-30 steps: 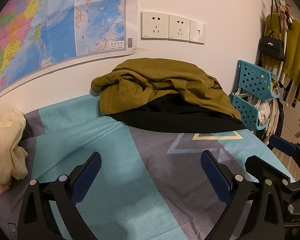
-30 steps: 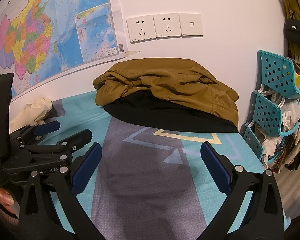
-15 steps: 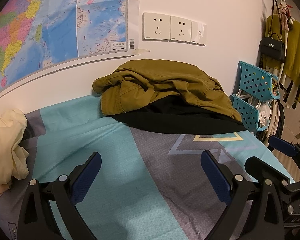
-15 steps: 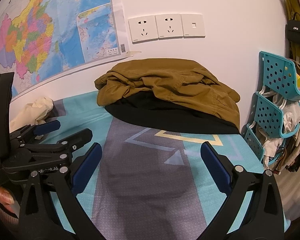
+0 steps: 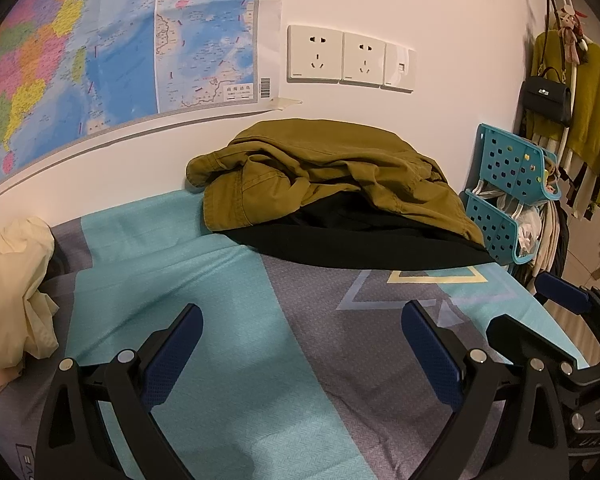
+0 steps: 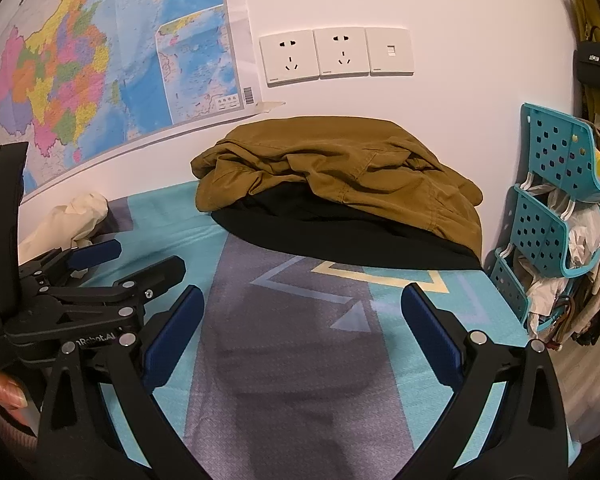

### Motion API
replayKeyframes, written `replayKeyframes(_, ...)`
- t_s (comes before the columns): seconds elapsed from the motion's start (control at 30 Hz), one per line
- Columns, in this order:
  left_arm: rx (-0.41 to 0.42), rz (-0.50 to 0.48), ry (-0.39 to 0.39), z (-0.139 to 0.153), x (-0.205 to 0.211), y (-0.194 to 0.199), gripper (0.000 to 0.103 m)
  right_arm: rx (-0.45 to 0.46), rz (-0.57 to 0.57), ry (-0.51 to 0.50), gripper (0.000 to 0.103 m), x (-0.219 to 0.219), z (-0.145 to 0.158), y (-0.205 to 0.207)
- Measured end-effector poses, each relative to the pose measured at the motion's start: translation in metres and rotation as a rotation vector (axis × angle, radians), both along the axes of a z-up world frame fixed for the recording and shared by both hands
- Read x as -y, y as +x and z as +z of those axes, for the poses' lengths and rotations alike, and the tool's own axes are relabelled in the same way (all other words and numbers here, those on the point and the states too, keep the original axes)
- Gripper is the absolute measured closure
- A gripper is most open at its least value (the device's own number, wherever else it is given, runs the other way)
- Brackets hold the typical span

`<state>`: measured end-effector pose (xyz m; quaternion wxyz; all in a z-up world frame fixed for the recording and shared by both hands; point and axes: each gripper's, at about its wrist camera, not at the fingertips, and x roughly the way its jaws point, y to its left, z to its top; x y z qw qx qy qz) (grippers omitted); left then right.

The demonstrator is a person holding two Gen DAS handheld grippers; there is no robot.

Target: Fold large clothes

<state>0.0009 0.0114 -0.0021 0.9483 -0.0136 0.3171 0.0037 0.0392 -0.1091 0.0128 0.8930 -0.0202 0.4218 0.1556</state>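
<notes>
A crumpled olive-brown jacket (image 5: 320, 176) (image 6: 340, 168) lies on top of a black garment (image 5: 360, 240) (image 6: 340, 236), piled against the wall at the far end of the bed. A cream garment (image 5: 12, 280) (image 6: 72, 216) is bunched at the far left. My left gripper (image 5: 304, 356) hovers open over the bedsheet, short of the pile, holding nothing. Beside it my right gripper (image 6: 302, 336) is also open and holds nothing. Each gripper shows in the other's view: the left gripper (image 6: 136, 260) at the left side, the right gripper (image 5: 540, 312) at the right edge.
The bed has a teal and grey patterned sheet (image 5: 228, 320) (image 6: 300, 360). On the wall hang a map (image 5: 100, 48) and a row of sockets (image 5: 348, 56). A teal perforated rack (image 6: 552, 208) and hanging clothes (image 5: 588, 100) stand past the bed's right edge.
Both views have shifted very slightly, so the clothes pile sits a touch lower in frame. Both grippers stay open and the clothes have not moved.
</notes>
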Motion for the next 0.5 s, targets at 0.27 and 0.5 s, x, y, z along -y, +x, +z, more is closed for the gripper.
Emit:
replayKeyframes(0.27,-0.001,0.003,0.001,-0.0004,-0.0015,-0.0005,0.007,-0.003,0.001,0.003,0.006,0.0005,-0.0001,0.0)
replayKeyframes(0.5,-0.001,0.006,0.003,0.0002,-0.0012,0.0,0.007,-0.005,0.003,0.003,0.006,0.0004,-0.0004,0.0013)
